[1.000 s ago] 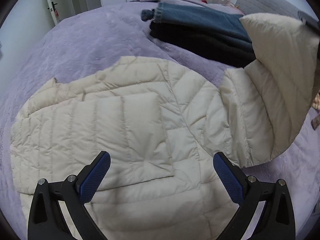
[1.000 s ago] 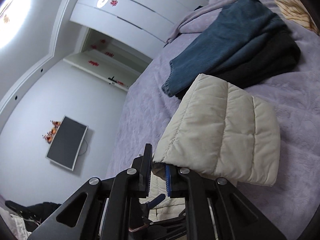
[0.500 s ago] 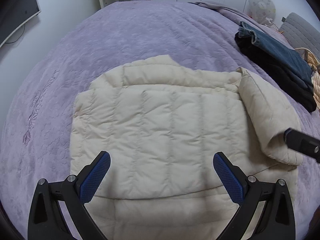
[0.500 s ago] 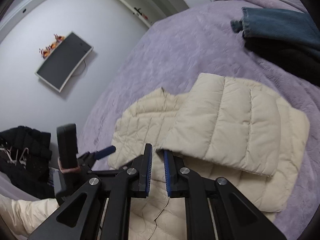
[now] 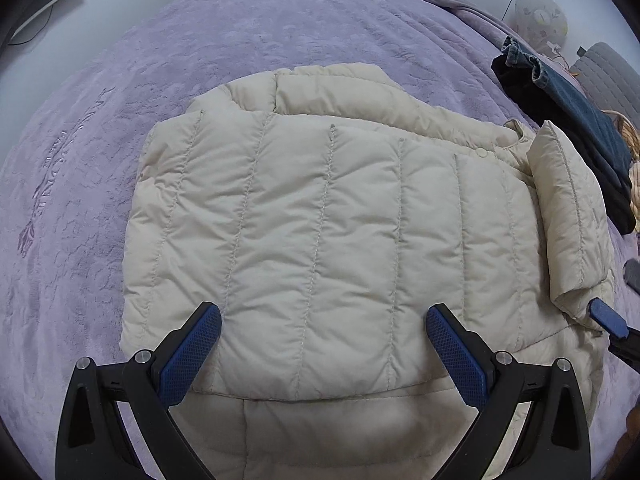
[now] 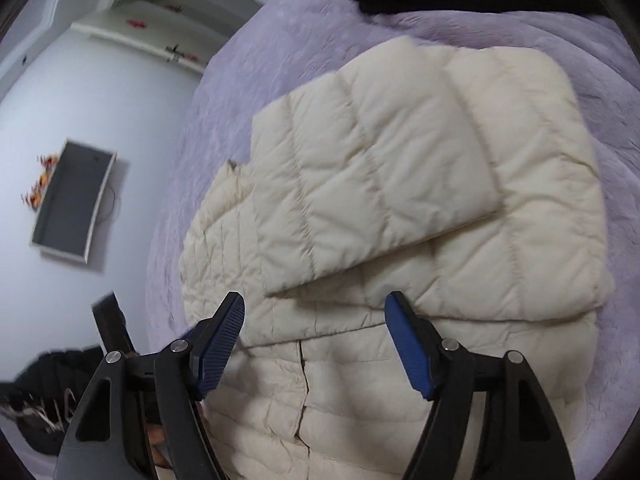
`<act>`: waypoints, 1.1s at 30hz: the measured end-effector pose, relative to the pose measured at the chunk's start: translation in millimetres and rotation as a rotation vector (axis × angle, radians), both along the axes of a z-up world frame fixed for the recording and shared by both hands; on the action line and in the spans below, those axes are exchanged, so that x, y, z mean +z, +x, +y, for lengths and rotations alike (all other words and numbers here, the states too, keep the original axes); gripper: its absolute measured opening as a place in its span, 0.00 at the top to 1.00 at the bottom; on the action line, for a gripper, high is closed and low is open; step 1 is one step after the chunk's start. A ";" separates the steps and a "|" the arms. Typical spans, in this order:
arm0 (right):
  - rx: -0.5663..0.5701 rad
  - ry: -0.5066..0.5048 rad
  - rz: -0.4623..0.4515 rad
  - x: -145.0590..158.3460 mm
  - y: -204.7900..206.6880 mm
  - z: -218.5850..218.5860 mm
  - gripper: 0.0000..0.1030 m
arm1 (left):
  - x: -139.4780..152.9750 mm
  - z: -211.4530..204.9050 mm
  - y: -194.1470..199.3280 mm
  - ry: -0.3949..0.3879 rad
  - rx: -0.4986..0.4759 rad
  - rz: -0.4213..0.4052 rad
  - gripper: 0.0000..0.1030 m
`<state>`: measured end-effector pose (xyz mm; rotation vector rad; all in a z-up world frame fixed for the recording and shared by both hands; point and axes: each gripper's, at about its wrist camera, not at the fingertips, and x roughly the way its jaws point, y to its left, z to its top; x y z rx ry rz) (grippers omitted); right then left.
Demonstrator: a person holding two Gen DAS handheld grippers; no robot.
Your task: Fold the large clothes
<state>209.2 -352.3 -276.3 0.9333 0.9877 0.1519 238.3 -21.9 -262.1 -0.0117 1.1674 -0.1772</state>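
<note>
A cream quilted down jacket (image 5: 340, 220) lies flat on the purple bedspread (image 5: 200, 48). One sleeve is folded across its body, and the other sleeve (image 5: 568, 216) lies folded in at the right. In the right wrist view the jacket (image 6: 420, 208) has that sleeve (image 6: 372, 176) lying on top. My left gripper (image 5: 322, 344) is open and empty just above the jacket's near part. My right gripper (image 6: 316, 340) is open and empty above the jacket near the sleeve cuff; one of its fingertips (image 5: 608, 316) shows at the right edge of the left wrist view.
Folded dark and blue clothes (image 5: 572, 128) are stacked at the far right of the bed. A grey cushion (image 5: 612, 76) and a round patterned object (image 5: 540, 20) lie beyond them. A wall television (image 6: 72, 200) hangs to the left. Dark clothing (image 6: 44, 392) is by the bed's edge.
My right gripper carried the sleeve over the jacket, laid it down and opened, letting it go. The left wrist view shifted leftwards so the jacket now sits centred.
</note>
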 end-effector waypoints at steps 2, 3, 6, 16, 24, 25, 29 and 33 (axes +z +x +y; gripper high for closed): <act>-0.110 0.096 0.003 -8.9 -2.0 -19.8 0.26 | 1.3 2.3 0.9 -0.012 0.001 -0.001 0.00; -0.156 0.149 0.014 -16.1 -1.0 -27.6 0.27 | 2.4 3.8 1.8 -0.021 0.000 -0.001 0.00; -0.244 0.258 0.030 -33.3 4.5 -39.9 0.51 | 5.9 10.5 5.4 -0.075 0.000 0.004 0.00; 0.169 -0.191 -0.162 58.6 57.1 46.3 0.90 | 21.2 55.4 21.8 -0.459 0.013 0.058 0.00; 0.443 -0.316 -0.111 48.8 72.1 136.4 0.90 | 20.5 69.8 35.8 -0.637 0.026 0.099 0.00; 0.467 -0.321 -0.093 43.4 73.1 144.1 0.90 | 20.1 72.1 36.6 -0.656 0.025 0.103 0.00; 0.537 -0.324 -0.015 22.2 77.8 164.1 0.80 | 17.6 71.6 41.2 -0.697 0.020 0.115 0.00; 0.535 -0.310 -0.018 23.6 70.1 162.1 0.27 | 12.8 65.9 47.5 -0.704 0.008 0.145 0.00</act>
